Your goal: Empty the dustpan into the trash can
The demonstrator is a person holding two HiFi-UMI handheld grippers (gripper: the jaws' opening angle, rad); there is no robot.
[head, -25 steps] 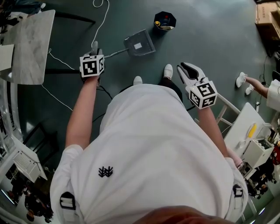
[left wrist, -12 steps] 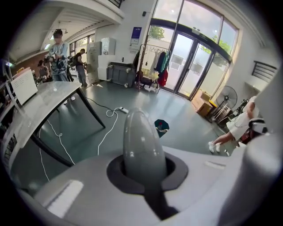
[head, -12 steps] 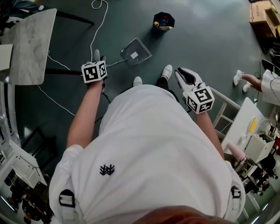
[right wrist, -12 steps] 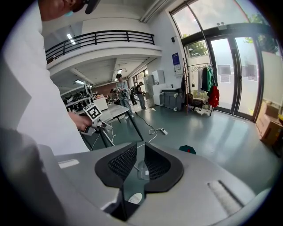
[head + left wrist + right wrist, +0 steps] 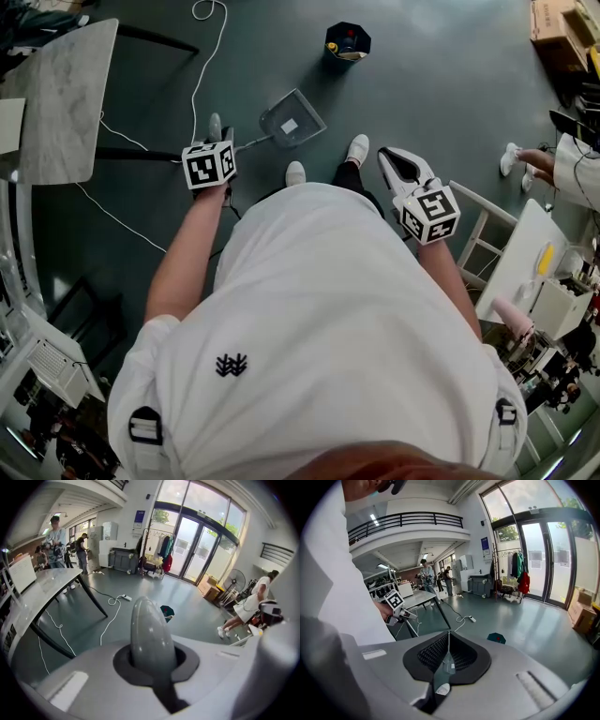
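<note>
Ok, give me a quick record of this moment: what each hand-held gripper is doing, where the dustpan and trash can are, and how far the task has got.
left hand-held gripper: shut on the handle of the dustpan
right hand-held gripper: shut, nothing between its jaws
dustpan: ahead of the person's shoes, a white patch inside it
trash can: dark, beyond the dustpan, apart from it
task state: dustpan not yet over the trash can
</note>
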